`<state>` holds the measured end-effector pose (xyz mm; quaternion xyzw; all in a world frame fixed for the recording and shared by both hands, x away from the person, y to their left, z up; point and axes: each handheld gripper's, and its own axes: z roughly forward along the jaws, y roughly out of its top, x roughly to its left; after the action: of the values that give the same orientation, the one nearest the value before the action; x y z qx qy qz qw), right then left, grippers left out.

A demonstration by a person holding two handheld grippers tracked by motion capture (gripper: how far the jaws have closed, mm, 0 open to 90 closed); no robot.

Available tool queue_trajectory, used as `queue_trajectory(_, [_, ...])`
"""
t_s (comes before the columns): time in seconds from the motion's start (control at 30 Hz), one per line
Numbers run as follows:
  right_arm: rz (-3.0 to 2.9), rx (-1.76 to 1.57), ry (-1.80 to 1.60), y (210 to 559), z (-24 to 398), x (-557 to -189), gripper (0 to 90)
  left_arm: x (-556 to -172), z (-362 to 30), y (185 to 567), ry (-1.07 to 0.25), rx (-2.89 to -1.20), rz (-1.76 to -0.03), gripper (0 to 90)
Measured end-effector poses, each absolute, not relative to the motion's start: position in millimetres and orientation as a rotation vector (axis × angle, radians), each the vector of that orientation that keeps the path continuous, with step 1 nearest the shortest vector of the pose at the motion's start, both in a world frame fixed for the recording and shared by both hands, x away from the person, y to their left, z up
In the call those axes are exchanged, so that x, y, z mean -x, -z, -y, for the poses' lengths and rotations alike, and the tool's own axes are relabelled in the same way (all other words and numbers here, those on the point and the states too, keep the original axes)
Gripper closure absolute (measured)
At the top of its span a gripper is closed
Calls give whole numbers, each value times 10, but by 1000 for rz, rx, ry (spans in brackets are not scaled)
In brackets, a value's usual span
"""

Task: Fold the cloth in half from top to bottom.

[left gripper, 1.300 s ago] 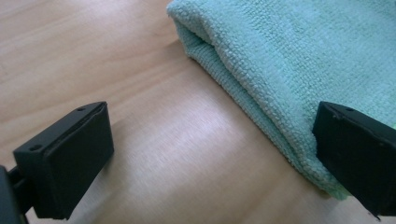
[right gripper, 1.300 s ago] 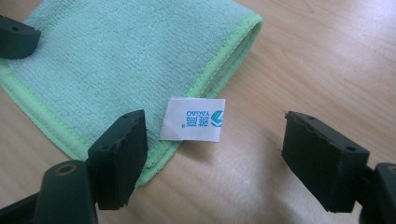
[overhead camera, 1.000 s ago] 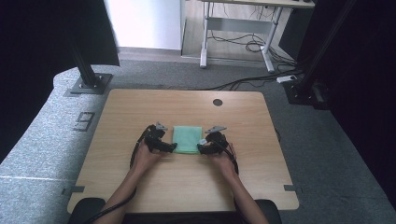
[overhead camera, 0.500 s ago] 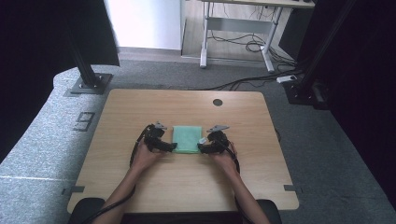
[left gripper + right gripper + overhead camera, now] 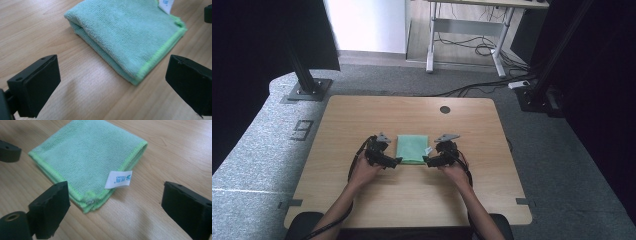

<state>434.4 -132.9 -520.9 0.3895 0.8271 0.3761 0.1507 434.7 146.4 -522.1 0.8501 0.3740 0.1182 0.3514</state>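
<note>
Folded green cloth [image 5: 412, 148] flat on wooden bench [image 5: 362, 115], mid-bench, between both grippers. Left gripper [image 5: 395, 161] at cloth's left near corner, jaws wide apart, nothing between, cloth just ahead. Right gripper [image 5: 428, 161] at cloth's right near corner, jaws just been opening, now spread, clear of cloth. White label [image 5: 118, 179] on corner nearest right gripper.

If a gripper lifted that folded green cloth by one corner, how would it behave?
The green cloth looks like soft terry, so it would probably droop and unfold. Its stacked layers lie loose and may separate. It is likely light, and grippy rather than slippery.
</note>
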Motion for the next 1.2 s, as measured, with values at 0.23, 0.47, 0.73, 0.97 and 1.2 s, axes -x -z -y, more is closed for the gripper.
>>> queue_trajectory(0.23, [-2396, -1097, -1061, 5130, 1421, -4253, 7, -4197, -1575, 5086, -318, -2180, -946, 0])
queue_trajectory(0.47, [-2400, -1074, -1049, 5060, 1525, -4141, 0, -4079, -1641, 5016, -357, -2191, -926, 0])
queue_trajectory(0.73, [-2389, -1052, -1073, 4969, 1677, -3971, 0, -3932, -1748, 4982, -375, -2201, -920, 0])
queue_trajectory(0.97, [-2373, -1044, -1083, 4939, 1804, -3834, 0, -3774, -1928, 4986, -389, -2189, -935, 0])
queue_trajectory(1.2, [-2359, -1063, -1066, 5008, 1930, -3712, 0, -3670, -2101, 5112, -391, -2174, -978, 0])
